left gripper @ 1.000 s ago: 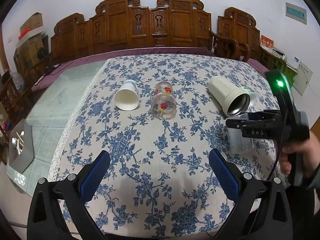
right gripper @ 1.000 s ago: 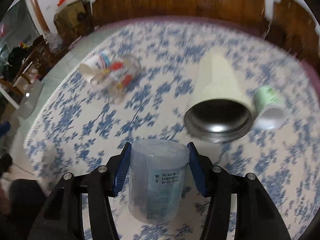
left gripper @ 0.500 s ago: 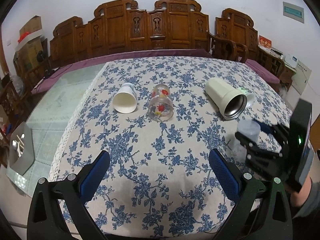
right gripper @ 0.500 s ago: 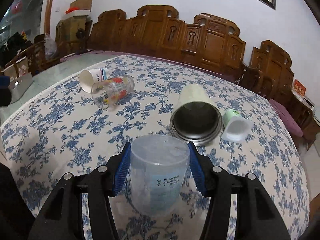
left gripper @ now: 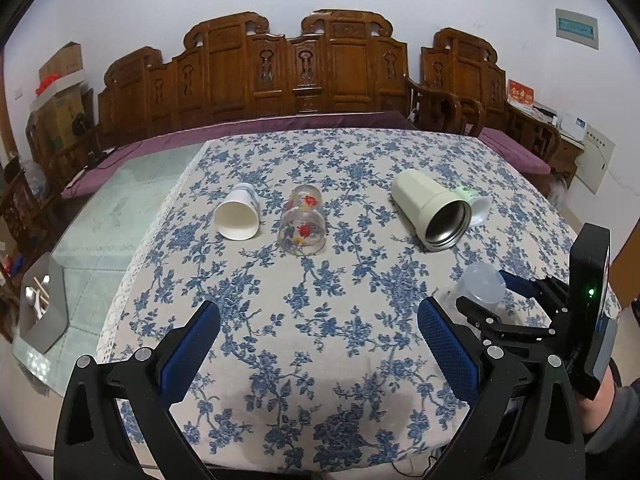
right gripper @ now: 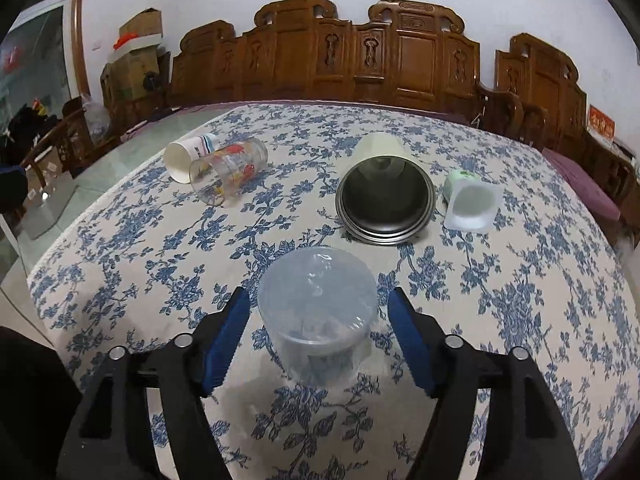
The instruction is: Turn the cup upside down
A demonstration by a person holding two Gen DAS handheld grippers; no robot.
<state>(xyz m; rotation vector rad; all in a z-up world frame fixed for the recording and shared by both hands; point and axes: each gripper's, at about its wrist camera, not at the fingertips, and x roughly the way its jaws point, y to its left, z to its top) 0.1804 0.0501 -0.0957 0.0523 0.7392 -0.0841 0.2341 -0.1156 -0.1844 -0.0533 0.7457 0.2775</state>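
A translucent plastic cup (right gripper: 318,312) stands bottom-up on the blue-flowered tablecloth (right gripper: 132,256). My right gripper (right gripper: 320,332) is open, its blue pads a little apart from the cup on both sides. In the left wrist view the cup (left gripper: 480,286) stands at the right by the right gripper (left gripper: 494,300). My left gripper (left gripper: 320,352) is open and empty above the table's near edge.
On their sides lie a white paper cup (left gripper: 238,218), a painted glass (left gripper: 304,226), a cream steel-lined tumbler (left gripper: 434,210) and a small yogurt pot (right gripper: 472,204). Carved wooden chairs (left gripper: 304,68) line the far side. A grey tray (left gripper: 42,304) sits at the left.
The right gripper turned the plastic cup bottom-up, set it down on the cloth and opened its jaws off it. The left gripper has stayed still.
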